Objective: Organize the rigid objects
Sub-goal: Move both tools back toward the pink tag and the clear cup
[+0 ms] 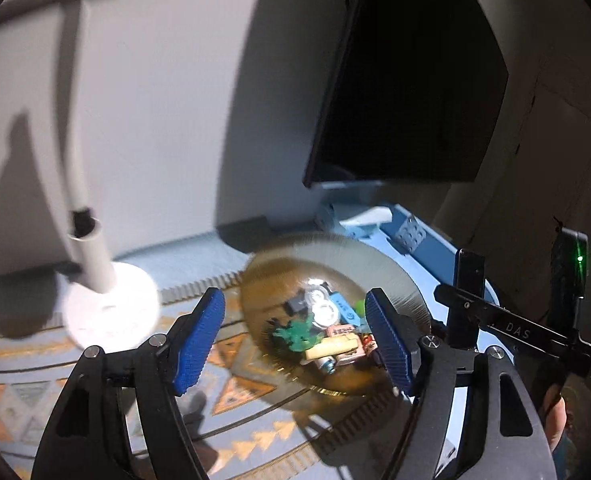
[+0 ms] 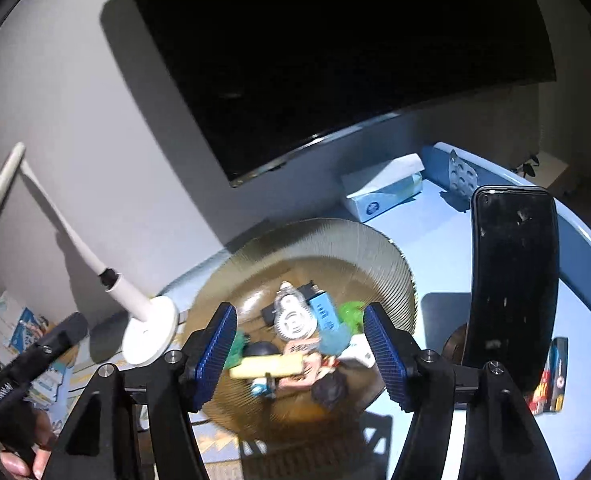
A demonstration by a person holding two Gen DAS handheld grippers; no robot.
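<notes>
Both grippers, right [image 2: 299,354] and left [image 1: 295,336], hung spread and empty above the amber bowl [image 2: 375,248]; its yellow stick [image 2: 267,365] lay crosswise, nearer the right.

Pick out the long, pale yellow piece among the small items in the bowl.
The pale yellow bar lies flat at the near side of the ribbed bowl, longer than everything around it.

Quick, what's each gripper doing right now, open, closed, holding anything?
Left gripper: open, holding nothing, above the bowl.
Right gripper: open, holding nothing, above the same bowl.
</notes>
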